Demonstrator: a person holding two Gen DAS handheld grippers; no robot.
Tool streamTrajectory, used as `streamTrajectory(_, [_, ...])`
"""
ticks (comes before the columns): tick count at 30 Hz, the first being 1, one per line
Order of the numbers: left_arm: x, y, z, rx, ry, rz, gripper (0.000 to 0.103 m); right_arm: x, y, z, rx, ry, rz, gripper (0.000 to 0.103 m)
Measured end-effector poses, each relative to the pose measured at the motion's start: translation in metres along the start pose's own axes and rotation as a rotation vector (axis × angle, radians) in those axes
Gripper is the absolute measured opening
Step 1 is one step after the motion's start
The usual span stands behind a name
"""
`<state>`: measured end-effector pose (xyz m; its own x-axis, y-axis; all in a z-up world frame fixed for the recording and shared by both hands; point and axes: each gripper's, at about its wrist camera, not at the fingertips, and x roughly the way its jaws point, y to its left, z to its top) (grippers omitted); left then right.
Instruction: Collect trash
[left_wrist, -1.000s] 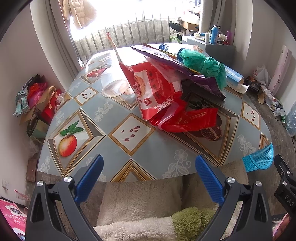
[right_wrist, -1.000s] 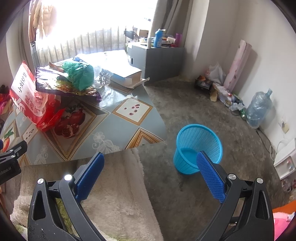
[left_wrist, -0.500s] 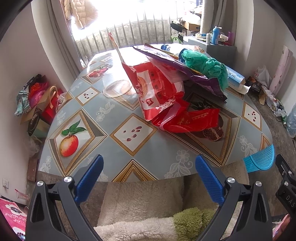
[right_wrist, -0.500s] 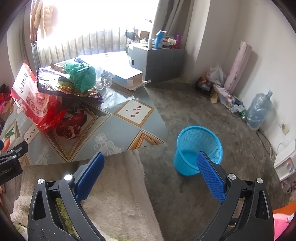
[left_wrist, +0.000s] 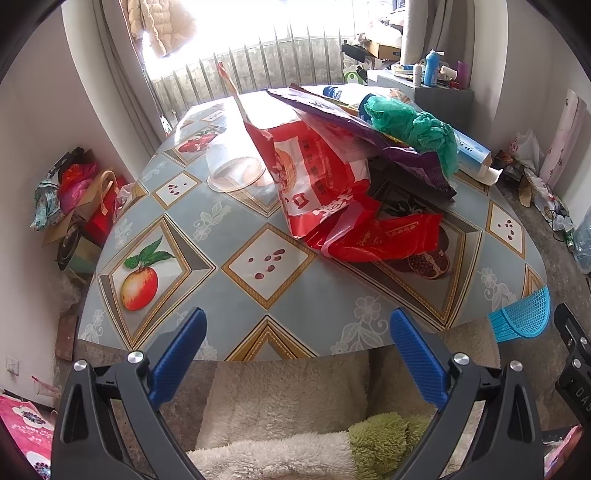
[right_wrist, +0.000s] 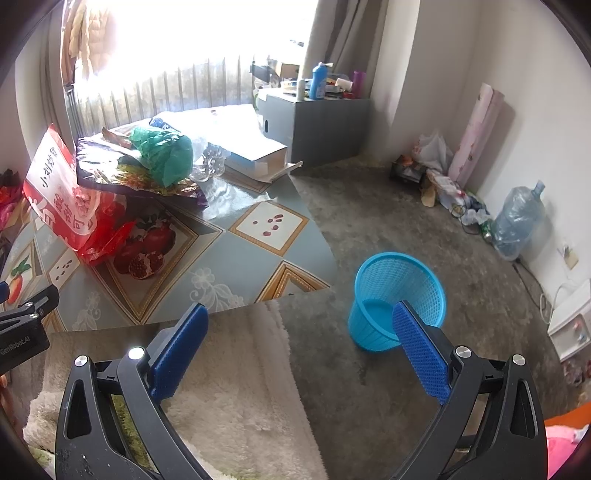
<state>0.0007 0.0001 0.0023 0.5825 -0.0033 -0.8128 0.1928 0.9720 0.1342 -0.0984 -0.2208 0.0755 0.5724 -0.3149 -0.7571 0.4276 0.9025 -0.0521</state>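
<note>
A pile of trash lies on the fruit-patterned table (left_wrist: 266, 295): a red printed bag (left_wrist: 314, 177), a crumpled red plastic bag (left_wrist: 384, 236), a purple foil wrapper (left_wrist: 373, 136), a green plastic bag (left_wrist: 413, 129) and a clear plastic cup (left_wrist: 232, 170). The pile also shows in the right wrist view, with the red bag (right_wrist: 62, 195) and green bag (right_wrist: 166, 155). A blue mesh bin (right_wrist: 395, 299) stands on the floor right of the table. My left gripper (left_wrist: 295, 350) is open and empty at the table's near edge. My right gripper (right_wrist: 299, 343) is open and empty, above the floor near the bin.
A long white-and-blue box (left_wrist: 469, 147) lies at the table's far right. A fluffy beige cushion (left_wrist: 280, 402) sits below both grippers. A grey cabinet (right_wrist: 314, 125), a water jug (right_wrist: 517, 221) and floor clutter (right_wrist: 443, 184) line the walls. Bags (left_wrist: 74, 192) are heaped left of the table.
Both views have shifted slightly. Nothing on the table has moved and both grippers stay open.
</note>
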Motion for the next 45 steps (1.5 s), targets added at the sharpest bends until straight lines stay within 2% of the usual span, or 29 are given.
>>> streamTrajectory(45, [0.0054,-0.0039,-0.0015,0.012,0.018,0.031,0.097,0.0051,-0.0016,-0.0001,0.013,-0.006,0.017,0.095])
